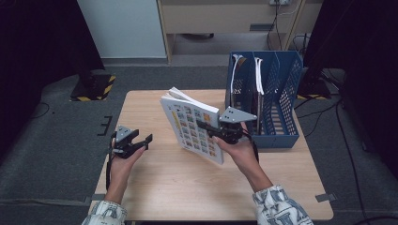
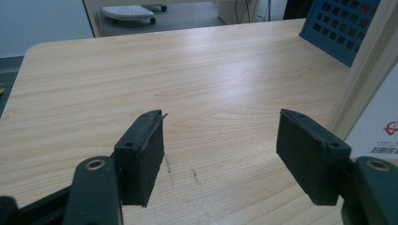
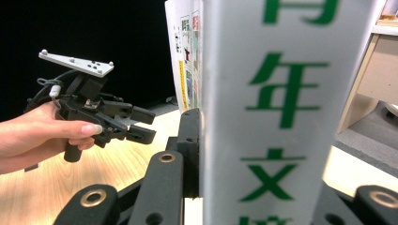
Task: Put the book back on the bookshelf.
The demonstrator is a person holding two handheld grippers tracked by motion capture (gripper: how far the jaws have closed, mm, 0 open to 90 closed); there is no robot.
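While our right hand-held gripper [image 1: 212, 128] clamps the book [image 1: 191, 124] by its spine, upright above the worktop [image 1: 155, 178] just left of the blue file rack [image 1: 281, 93], we should keep it vertical, aim for an empty slot, and leave the left hand-held gripper [image 1: 141, 143] wide and empty.

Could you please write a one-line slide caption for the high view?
Right gripper holds a book upright above the table, beside the blue file rack; left gripper open.
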